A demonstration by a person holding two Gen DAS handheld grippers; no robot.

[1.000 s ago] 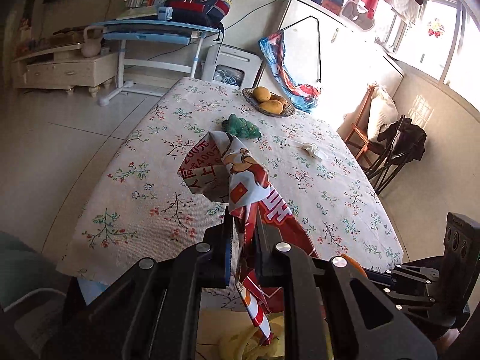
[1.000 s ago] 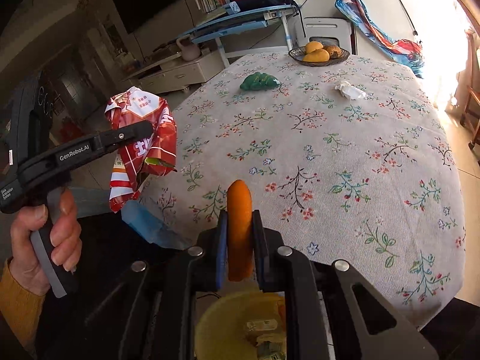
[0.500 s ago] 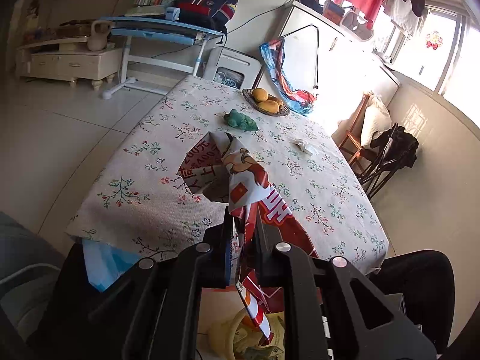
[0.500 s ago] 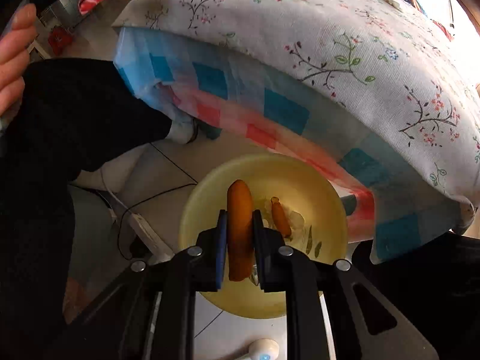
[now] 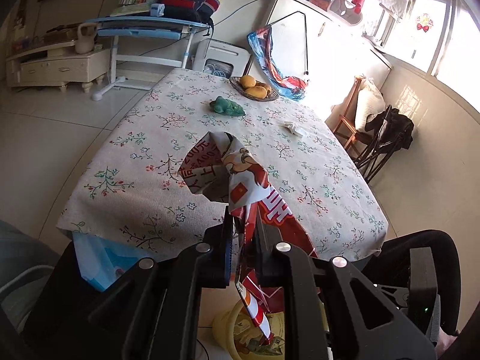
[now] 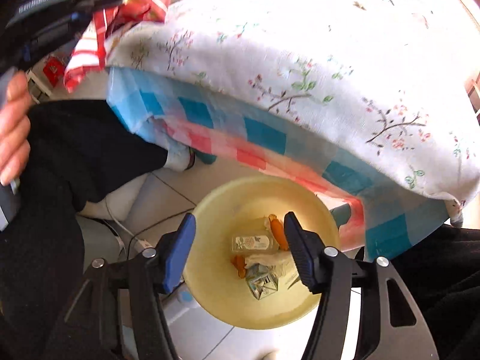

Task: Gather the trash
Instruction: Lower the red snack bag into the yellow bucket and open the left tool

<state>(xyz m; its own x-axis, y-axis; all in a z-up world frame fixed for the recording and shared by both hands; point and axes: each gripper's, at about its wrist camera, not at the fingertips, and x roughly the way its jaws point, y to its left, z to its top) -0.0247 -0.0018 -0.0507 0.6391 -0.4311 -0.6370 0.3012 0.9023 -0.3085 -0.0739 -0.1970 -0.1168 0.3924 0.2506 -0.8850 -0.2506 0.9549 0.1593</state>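
Observation:
My left gripper (image 5: pixel 243 225) is shut on a crumpled red and white snack bag (image 5: pixel 240 180), held over the table's near edge; the bag also shows in the right wrist view (image 6: pixel 120 9). My right gripper (image 6: pixel 240 231) is open and empty, pointing down over a yellow trash bin (image 6: pixel 210 294) on the floor. The bin holds orange peel pieces (image 6: pixel 277 231), a small carton (image 6: pixel 264 282) and tissue. The bin also shows in the left wrist view (image 5: pixel 225 330), below the bag. A crumpled white tissue (image 5: pixel 292 127) lies on the flowered tablecloth (image 5: pixel 144 162).
A green frog figure (image 5: pixel 226 106) and a basket of mangoes (image 5: pixel 255 88) stand at the table's far end. Chairs (image 5: pixel 375 138) stand to the right. A checked cloth (image 6: pixel 264 138) hangs under the tablecloth above the bin. The person's dark-clothed legs (image 6: pixel 90 144) flank the bin.
My right gripper has opened and the orange peel it held has dropped into the yellow bin. My left gripper still holds the snack bag and has drawn back slightly from the table.

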